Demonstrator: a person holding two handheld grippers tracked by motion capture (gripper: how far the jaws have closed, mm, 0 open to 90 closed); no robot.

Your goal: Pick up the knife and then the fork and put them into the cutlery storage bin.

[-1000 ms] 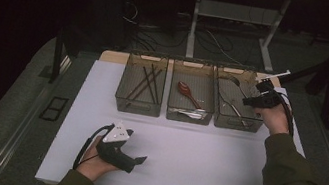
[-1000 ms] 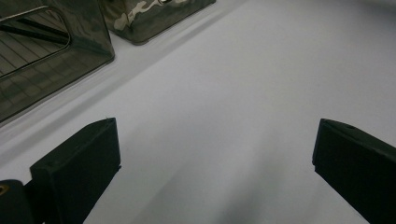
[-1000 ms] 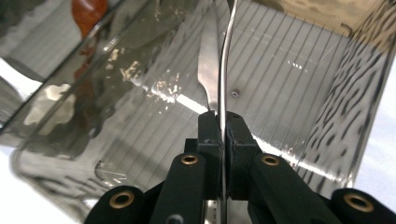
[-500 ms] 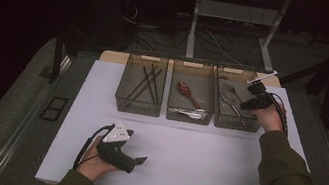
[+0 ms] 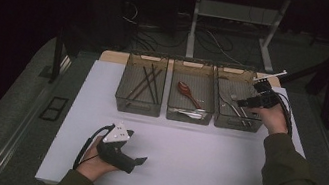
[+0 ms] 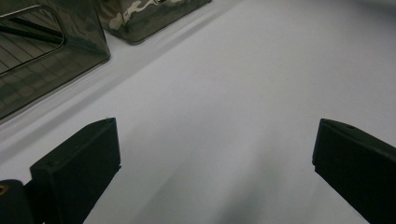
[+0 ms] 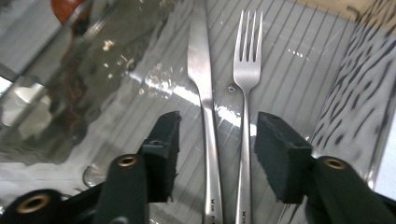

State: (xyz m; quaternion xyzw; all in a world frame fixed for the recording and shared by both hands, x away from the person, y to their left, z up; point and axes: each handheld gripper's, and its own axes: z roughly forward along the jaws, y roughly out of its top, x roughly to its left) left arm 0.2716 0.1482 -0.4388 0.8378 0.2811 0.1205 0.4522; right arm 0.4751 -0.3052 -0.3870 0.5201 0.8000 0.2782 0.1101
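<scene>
Right gripper (image 7: 215,140) over the right-hand bin (image 5: 229,78), pointed down into it. Jaws have just been opening, now parted about halfway, pads pressing on nothing. Knife (image 7: 205,93) and fork (image 7: 246,74) lying flat side by side on the ribbed clear-plastic floor of the bin, both handles running down between the two black blocky pads, touching neither. Both polished steel, glossy with glare streaks; knife blade long and smooth, fork with four slim tines, both pointing away from the jaws. Knife nearer the left pad, fork nearer the right pad. Smoky translucent bin wall beyond the left pad, reddish spoon (image 7: 65,9) behind it.

Left gripper (image 5: 139,162) well apart, low over the matte white tabletop (image 6: 233,93), jaws spread wide, nothing between the pads. Dark see-through bin (image 6: 51,60) ahead and left of its jaws, thin dark sticks (image 5: 146,82) inside. Grey triangular plate on top, black cable looped by the hand.
</scene>
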